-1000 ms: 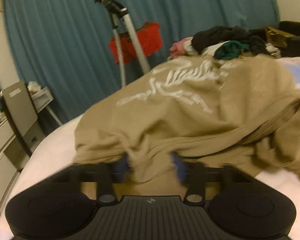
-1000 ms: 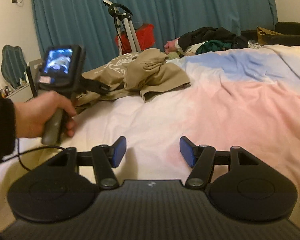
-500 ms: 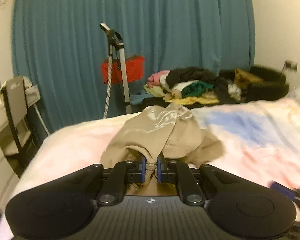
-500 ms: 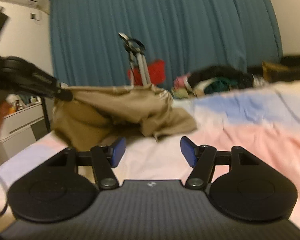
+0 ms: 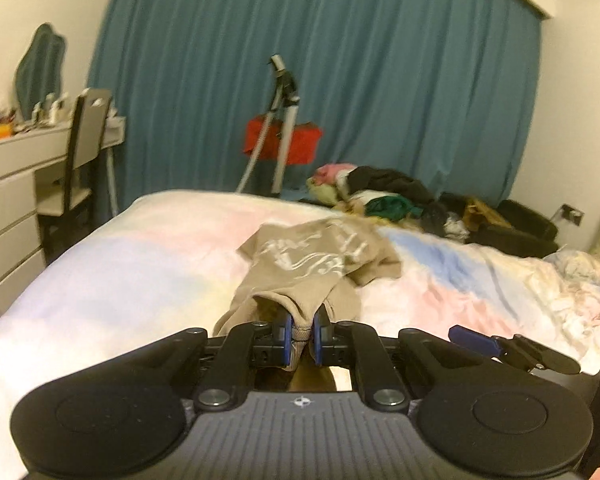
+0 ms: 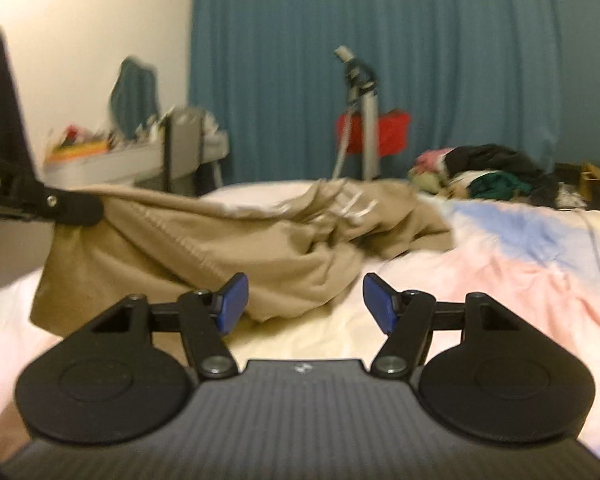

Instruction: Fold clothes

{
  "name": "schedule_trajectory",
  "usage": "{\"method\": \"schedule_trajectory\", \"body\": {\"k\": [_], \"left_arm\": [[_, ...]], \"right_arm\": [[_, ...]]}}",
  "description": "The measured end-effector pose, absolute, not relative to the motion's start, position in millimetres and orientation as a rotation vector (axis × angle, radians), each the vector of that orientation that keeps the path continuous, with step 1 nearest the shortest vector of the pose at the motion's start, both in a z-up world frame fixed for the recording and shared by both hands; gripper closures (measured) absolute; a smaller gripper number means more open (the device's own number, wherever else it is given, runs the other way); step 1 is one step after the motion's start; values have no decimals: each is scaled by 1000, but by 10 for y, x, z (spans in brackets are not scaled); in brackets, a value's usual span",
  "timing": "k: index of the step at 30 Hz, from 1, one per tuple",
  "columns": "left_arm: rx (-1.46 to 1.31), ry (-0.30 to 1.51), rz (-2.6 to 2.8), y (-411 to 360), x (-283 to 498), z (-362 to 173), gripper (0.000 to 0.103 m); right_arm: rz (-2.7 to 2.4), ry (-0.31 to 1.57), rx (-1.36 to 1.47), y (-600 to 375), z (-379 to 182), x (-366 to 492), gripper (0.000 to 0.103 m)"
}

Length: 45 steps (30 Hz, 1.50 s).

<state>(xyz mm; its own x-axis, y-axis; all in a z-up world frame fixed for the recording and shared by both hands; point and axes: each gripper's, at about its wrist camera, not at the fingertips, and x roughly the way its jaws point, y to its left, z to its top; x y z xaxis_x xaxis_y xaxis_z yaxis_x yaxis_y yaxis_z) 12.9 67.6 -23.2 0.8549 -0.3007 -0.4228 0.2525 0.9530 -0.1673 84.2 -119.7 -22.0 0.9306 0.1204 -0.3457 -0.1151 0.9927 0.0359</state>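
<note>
A tan t-shirt with a white print (image 5: 312,260) lies bunched on the pastel bed cover (image 5: 120,264). My left gripper (image 5: 301,334) is shut on the shirt's hem and holds that edge lifted, so the cloth stretches away from it. In the right wrist view the shirt (image 6: 228,240) hangs from the left gripper's tip (image 6: 76,206) at the left edge. My right gripper (image 6: 304,302) is open and empty, just in front of the hanging cloth's lower edge. It also shows in the left wrist view (image 5: 476,340).
A pile of mixed clothes (image 5: 384,196) lies at the far side of the bed. A vacuum cleaner (image 5: 280,128) and a red box (image 5: 284,144) stand before the blue curtain. A white desk (image 5: 12,184) and chair (image 5: 80,152) stand at the left.
My left gripper closed on the shirt's hem, then pulled back and up, dragging the shirt out long. My right gripper moved closer to the hanging cloth and stayed open.
</note>
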Motion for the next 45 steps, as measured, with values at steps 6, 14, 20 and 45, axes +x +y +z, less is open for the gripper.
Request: {"method": "schedule_trajectory", "body": {"k": [6,14,20,45], "left_arm": [[-149,489,-240,959,285,-366,92],[-155,505,-172,1108,712,-508,92],[-125,548,-204,1008,963,-659,90],[234,410,-209,387,393,-658,31]], "right_arm": [[197,485,-101,-671,-644,1295,34],[95,396,42,-717,-754,1721,34],[-11,232,102,-951,-473,1681,17],[-110,132,90,-1342,15,1491,18]]}}
